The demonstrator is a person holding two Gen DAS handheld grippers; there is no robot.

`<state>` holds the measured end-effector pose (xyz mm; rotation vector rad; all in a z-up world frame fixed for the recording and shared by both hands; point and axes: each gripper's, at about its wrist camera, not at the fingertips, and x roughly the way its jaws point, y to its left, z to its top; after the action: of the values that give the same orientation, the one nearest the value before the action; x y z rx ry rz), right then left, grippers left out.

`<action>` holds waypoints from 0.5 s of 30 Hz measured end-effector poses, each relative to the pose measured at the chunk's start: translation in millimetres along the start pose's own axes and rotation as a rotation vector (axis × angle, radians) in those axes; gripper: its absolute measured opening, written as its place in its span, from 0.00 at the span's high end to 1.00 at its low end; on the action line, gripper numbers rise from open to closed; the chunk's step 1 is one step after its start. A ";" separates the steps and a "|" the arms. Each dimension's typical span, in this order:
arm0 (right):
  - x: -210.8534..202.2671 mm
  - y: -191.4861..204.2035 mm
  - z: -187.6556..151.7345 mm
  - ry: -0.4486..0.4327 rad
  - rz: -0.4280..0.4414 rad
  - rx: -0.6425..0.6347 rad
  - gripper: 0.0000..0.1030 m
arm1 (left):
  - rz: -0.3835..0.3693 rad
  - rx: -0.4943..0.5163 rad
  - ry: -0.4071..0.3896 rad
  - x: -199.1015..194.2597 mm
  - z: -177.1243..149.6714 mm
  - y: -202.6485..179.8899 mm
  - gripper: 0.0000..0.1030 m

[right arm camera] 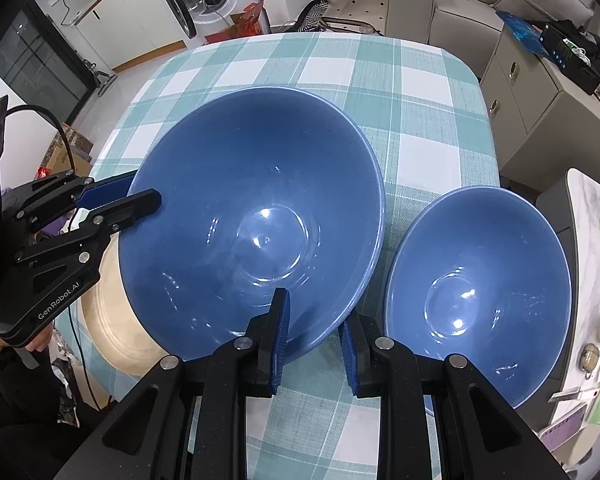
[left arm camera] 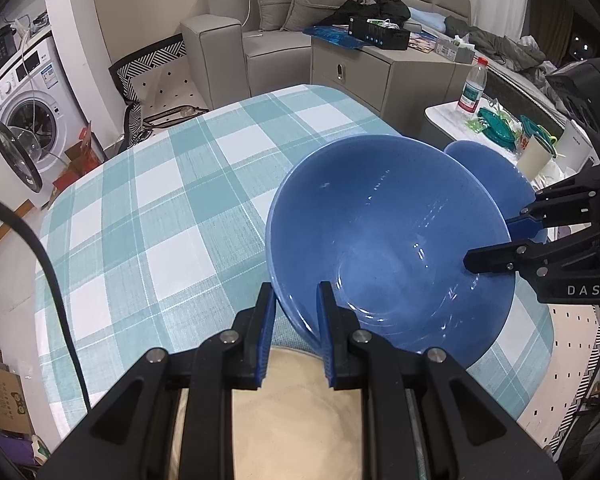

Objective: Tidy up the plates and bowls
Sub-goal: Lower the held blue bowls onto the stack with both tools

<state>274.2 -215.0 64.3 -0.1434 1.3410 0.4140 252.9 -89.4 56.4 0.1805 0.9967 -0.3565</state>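
A large blue bowl (left arm camera: 384, 240) (right arm camera: 256, 216) is held over the checked tablecloth, partly above a cream plate (left arm camera: 296, 408) (right arm camera: 112, 320). My left gripper (left arm camera: 296, 308) (right arm camera: 120, 196) straddles its near rim, one finger inside, one outside. My right gripper (right arm camera: 314, 320) (left arm camera: 488, 240) straddles the opposite rim the same way. A smaller blue bowl (right arm camera: 480, 296) (left arm camera: 488, 168) sits on the cloth to the right of the large one.
The table (left arm camera: 160, 208) has a teal and white checked cloth. A side table (left arm camera: 448, 116) with a water bottle (left arm camera: 473, 85) and clutter stands right. A sofa (left arm camera: 228, 48), a cabinet (left arm camera: 380, 72) and a washing machine (left arm camera: 24, 108) lie beyond.
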 end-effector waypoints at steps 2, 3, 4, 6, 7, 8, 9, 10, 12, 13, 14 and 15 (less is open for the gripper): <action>1.5 0.4 0.3 0.006 -0.002 -0.003 0.77 | 0.002 0.003 0.004 0.7 -0.1 -0.5 0.83; 2.2 0.5 0.4 0.008 -0.002 -0.004 0.77 | 0.004 0.004 0.005 0.9 -0.2 -0.8 0.82; 2.5 0.7 0.8 0.009 -0.003 -0.005 0.77 | 0.006 0.005 0.007 1.2 -0.4 -1.1 0.82; 2.7 0.8 1.0 0.011 -0.003 -0.006 0.77 | 0.008 0.008 0.010 2.0 -0.9 -0.9 0.82; 2.9 0.9 1.2 0.012 -0.005 -0.008 0.77 | 0.008 0.009 0.013 2.5 -1.0 -0.8 0.82; 2.9 1.0 1.5 0.014 -0.006 -0.009 0.77 | 0.008 0.009 0.014 3.1 -0.8 -0.5 0.82; 3.0 1.4 1.7 0.016 -0.009 -0.012 0.77 | 0.009 0.010 0.016 3.5 -0.9 -0.5 0.82; 3.1 1.8 1.9 0.017 -0.012 -0.016 0.76 | 0.011 0.011 0.018 3.9 -1.3 -0.4 0.82; 3.6 3.1 2.1 0.020 -0.018 -0.020 0.76 | 0.013 0.012 0.022 4.9 -1.4 -0.6 0.82; 3.7 3.9 1.9 0.021 -0.024 -0.025 0.76 | 0.012 0.012 0.023 5.5 -1.6 -0.5 0.82; 3.7 4.9 1.7 0.023 -0.028 -0.029 0.75 | 0.013 0.013 0.025 6.2 -1.8 -0.6 0.81; 3.9 5.9 2.0 0.025 -0.033 -0.034 0.75 | 0.014 0.013 0.026 6.7 -2.0 -0.8 0.81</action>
<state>274.5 -208.1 61.8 -0.1996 1.3552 0.4082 254.4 -90.9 49.7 0.2047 1.0187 -0.3486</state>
